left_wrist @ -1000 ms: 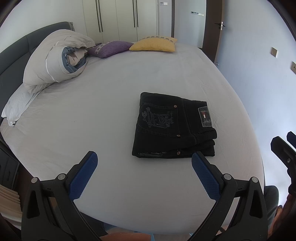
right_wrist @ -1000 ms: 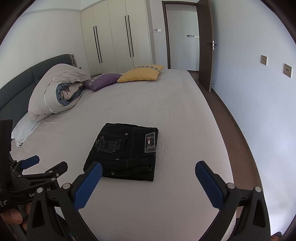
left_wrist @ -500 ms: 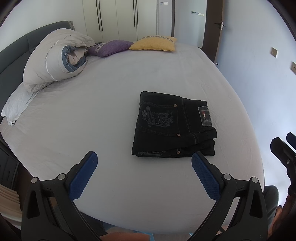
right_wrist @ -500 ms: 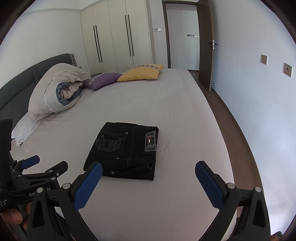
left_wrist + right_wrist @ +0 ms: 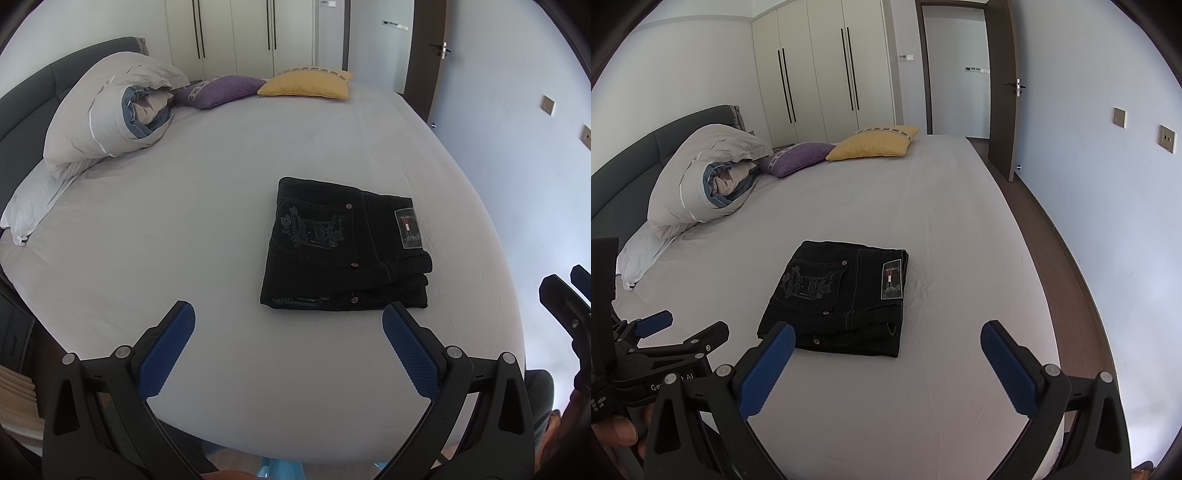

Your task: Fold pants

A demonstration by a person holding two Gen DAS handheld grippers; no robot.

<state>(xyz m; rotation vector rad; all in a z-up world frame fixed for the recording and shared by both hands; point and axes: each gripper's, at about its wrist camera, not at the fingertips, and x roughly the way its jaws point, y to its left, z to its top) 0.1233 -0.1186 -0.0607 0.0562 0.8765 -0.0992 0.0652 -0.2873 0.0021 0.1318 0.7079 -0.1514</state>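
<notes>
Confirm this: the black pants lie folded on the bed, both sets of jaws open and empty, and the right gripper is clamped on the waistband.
Not quite. The right gripper is not clamped on anything: the right wrist view shows its jaws wide open, short of the black pants. The rest holds: the pants lie folded on the bed, and the left gripper is open and empty too.

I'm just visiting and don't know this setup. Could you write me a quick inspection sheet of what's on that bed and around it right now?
Surface: bed with a pale sheet, lightly creased.
Job's things: black pants folded into a compact stack, back pocket and label patch facing up.
Clutter: rolled duvet, white pillow, purple cushion, yellow cushion, all towards the headboard.
Grippers: left hand-held gripper open, holding nothing; right hand-held gripper open, holding nothing; both short of the pants.
Cables: nothing seen.
Surroundings: wardrobe, open door, wall switches.
</notes>
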